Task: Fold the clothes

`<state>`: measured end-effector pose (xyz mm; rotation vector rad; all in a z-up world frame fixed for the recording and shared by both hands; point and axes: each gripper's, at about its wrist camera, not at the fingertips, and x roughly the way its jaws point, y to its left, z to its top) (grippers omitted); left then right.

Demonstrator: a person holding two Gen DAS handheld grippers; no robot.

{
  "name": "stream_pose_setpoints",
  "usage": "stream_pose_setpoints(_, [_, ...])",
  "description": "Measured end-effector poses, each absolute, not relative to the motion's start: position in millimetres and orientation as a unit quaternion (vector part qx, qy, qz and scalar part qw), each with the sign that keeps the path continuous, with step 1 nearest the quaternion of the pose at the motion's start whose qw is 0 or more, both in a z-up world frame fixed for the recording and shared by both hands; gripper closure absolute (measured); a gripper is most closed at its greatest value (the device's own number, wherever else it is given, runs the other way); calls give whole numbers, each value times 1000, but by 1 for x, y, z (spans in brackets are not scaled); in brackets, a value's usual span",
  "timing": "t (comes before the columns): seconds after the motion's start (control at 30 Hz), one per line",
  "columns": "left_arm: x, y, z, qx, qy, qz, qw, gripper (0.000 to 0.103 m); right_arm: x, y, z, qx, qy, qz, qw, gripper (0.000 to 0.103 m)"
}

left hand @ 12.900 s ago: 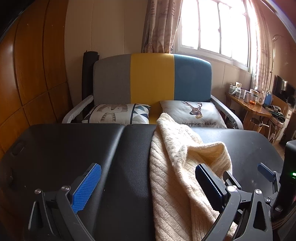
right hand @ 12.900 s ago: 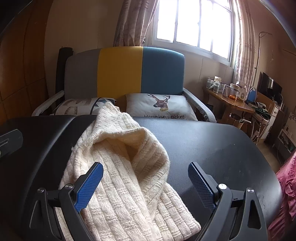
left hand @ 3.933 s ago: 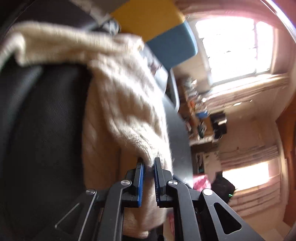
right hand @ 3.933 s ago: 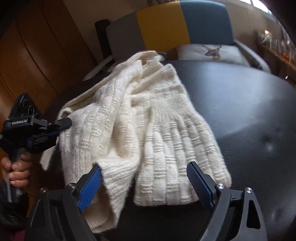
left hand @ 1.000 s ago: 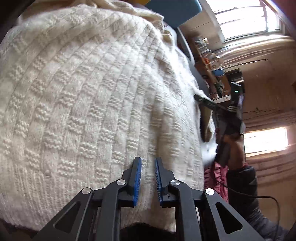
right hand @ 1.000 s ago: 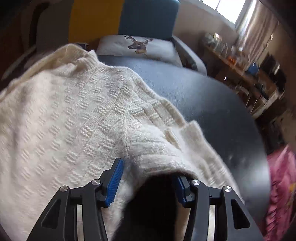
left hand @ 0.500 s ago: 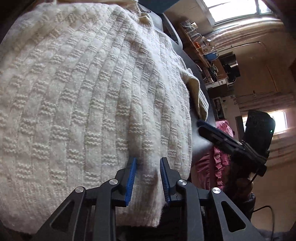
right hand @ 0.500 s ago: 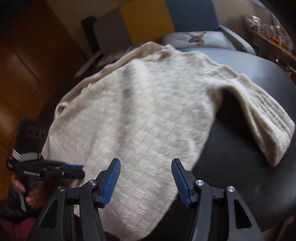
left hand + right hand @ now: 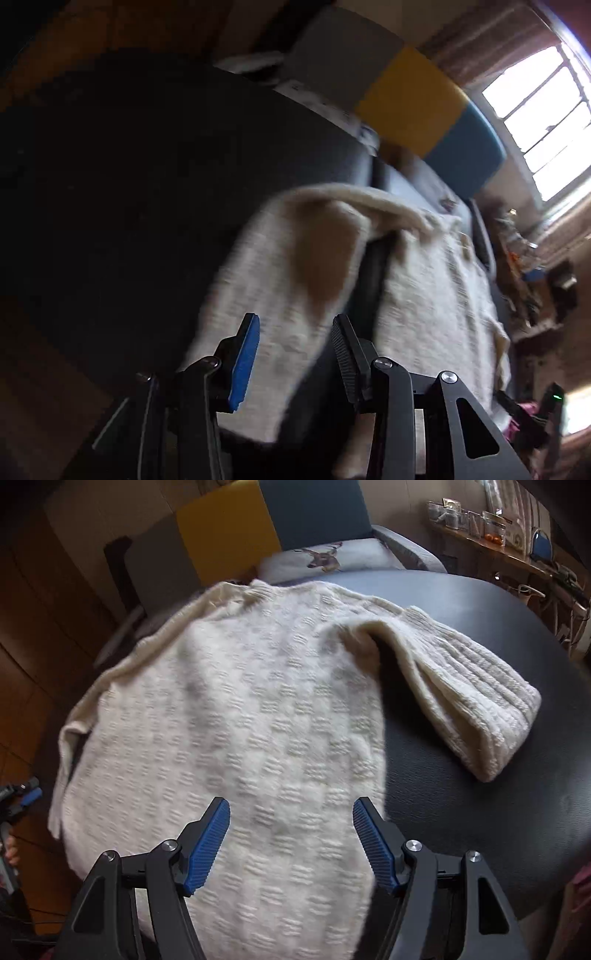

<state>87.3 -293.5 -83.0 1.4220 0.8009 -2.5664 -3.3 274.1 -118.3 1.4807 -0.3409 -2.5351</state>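
The cream textured-knit sweater (image 9: 236, 716) lies spread flat on the round black padded table (image 9: 480, 805). The right gripper (image 9: 291, 838) hovers wide open above its hem, holding nothing. The left gripper (image 9: 295, 354) gapes empty around a blurred sleeve, apparently without contact.

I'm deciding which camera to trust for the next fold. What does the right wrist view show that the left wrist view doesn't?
Only the right wrist view shows the whole sweater spread flat, its right sleeve angled out on the black table, and the deer pillow. Only the left wrist view shows the left sleeve lying between the left tool's open fingers, and the window. Both show the cream sweater, the table, the sofa and an open tool; the right tool holds nothing.
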Motion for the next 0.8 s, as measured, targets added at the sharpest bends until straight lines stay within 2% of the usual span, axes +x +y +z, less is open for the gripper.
stream_pose_setpoints(0.17, [114,-329,-96,475,225,-843,114,57,-27,206,-121,501,-103,-844,161,31])
stream_pose_setpoints(0.37, [105,-301,-131,510,240,-822,83,54,-46,146,-140,523,-67,-825,202,31])
stream_pose_setpoints(0.43, [101,-289,-134,510,219,-828,81,36,-46,138,-146,529,-58,-821,207,31])
stream_pose_setpoints(0.5, [97,-272,-134,507,177,-840,79,30,-44,136,-150,526,-45,-824,206,29])
stream_pose_setpoints(0.53, [95,-264,-134,507,146,-845,87,46,-43,136,-150,524,-43,-825,208,26])
stream_pose_setpoints(0.6, [91,-258,-131,499,131,-852,82,91,-41,136,-150,522,-40,-825,211,25])
stream_pose_setpoints(0.67, [88,-268,-121,482,170,-856,74,91,-41,137,-150,522,-35,-825,213,25])
stream_pose_setpoints(0.8, [77,-309,-79,419,195,-880,111,91,-39,140,-151,520,-34,-826,215,25])
